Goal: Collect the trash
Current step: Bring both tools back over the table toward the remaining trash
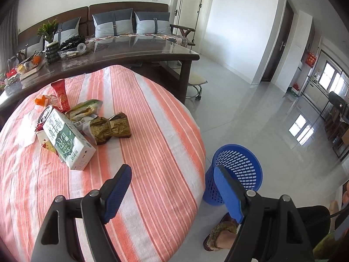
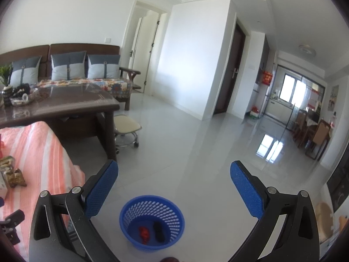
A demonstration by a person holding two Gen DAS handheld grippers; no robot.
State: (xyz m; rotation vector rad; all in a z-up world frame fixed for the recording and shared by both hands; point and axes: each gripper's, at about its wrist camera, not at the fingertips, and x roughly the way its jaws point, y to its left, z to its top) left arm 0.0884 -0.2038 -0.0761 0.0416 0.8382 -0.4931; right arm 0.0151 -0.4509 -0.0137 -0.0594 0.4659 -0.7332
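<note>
Left hand-held gripper point(image 1: 172, 187): jaws spread wide, nothing between them, hovering over the near edge of the striped table point(image 1: 152, 131). Right hand-held gripper point(image 2: 174, 187): likewise apart and empty, poised above the blue basket point(image 2: 128, 229) on the floor beside the table. Inside the basket, a red scrap point(image 2: 144, 233) and a black piece point(image 2: 158, 231). Farther along the table, a green-and-white milk carton point(image 1: 67, 144) lying on its side, touching a crumpled brown-gold wrapper point(image 1: 111, 127). Beyond those, a greenish packet point(image 1: 86, 108), a red sachet point(image 1: 61, 95) and an orange wrapper point(image 1: 41, 100) clustered together.
</note>
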